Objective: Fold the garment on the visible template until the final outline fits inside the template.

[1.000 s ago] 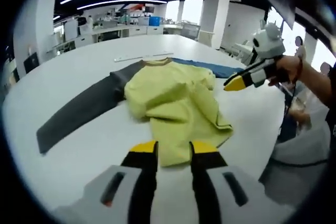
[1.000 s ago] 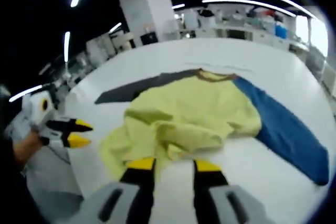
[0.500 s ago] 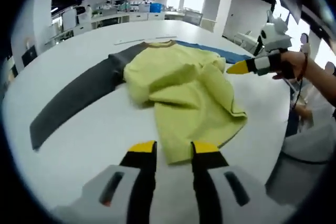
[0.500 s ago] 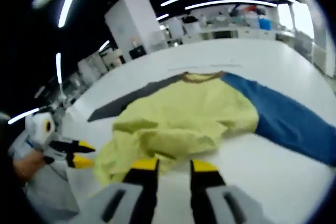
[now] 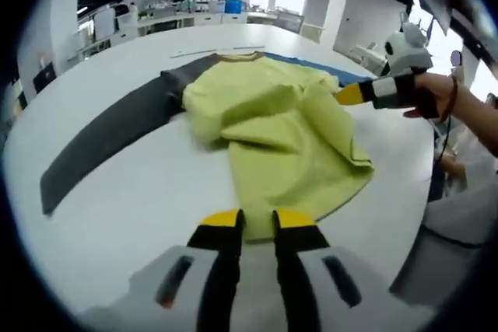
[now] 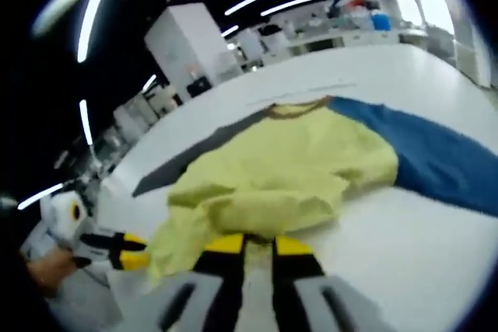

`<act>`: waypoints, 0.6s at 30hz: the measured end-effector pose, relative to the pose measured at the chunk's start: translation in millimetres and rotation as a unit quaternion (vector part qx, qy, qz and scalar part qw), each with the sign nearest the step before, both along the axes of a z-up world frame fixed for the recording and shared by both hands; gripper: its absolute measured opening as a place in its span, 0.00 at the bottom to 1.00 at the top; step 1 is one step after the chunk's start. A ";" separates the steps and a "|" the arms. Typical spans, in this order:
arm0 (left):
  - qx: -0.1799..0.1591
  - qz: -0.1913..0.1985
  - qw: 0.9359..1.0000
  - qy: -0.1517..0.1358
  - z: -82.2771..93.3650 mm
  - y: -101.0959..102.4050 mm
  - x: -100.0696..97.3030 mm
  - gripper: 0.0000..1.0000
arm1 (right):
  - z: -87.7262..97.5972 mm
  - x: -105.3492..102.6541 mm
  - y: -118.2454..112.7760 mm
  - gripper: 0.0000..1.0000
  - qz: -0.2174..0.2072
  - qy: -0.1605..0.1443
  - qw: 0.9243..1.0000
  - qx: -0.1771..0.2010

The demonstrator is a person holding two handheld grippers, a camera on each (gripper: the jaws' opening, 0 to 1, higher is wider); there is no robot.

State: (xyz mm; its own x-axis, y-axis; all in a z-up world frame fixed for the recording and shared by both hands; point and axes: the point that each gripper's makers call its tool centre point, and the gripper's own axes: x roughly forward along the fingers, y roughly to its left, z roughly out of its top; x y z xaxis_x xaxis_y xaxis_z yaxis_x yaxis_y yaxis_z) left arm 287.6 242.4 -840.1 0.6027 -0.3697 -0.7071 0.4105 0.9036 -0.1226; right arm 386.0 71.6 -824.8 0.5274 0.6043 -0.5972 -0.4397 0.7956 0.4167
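A garment with a yellow body [image 5: 272, 130], a grey sleeve [image 5: 109, 138] and a blue sleeve [image 5: 327, 68] lies rumpled on the white table [image 5: 140, 207]. My left gripper [image 5: 257, 221] sits at the near hem, its jaws drawn close with yellow cloth between them. In the right gripper view the yellow body [image 6: 280, 169] is bunched, with the grey sleeve [image 6: 194, 157] at left and the blue sleeve [image 6: 436, 161] at right. My right gripper [image 6: 258, 245] has its jaws narrowed on the cloth's near edge. It also appears as the right gripper [image 5: 346, 96], held by a hand at the garment's side.
A thin pale strip [image 5: 210, 52] lies on the table beyond the collar. The left gripper [image 6: 131, 251] appears at lower left near the table edge. A person's hand and sleeve [image 5: 436, 99] reach in from the right. Benches and pillars stand far behind.
Both grippers have moved in to the garment's edges and their jaws have narrowed from wide open onto the yellow cloth. The garment now looks larger in both views.
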 end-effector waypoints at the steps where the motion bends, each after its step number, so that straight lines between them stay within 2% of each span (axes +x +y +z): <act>1: -0.001 0.001 1.000 -0.002 1.2 -0.5 0.6 0.08 | -0.3 0.7 -1.5 0.00 -0.001 0.000 1.000 -0.002; 6: -0.005 0.007 1.000 0.000 1.7 -1.5 1.7 0.07 | 3.6 -2.2 -1.5 0.00 0.003 0.002 1.000 0.010; 11: -0.006 0.009 1.000 0.000 1.6 -1.2 2.6 0.05 | 6.0 -15.5 7.6 0.11 0.035 -0.006 0.999 0.003; 15: -0.005 0.009 1.000 0.000 1.6 -1.1 2.2 0.05 | 0.6 -23.4 12.8 0.13 0.063 -0.014 0.998 -0.023; 18: -0.006 0.011 1.000 0.000 1.3 0.0 2.2 0.05 | -8.3 -19.6 14.7 0.13 0.071 -0.014 0.997 -0.039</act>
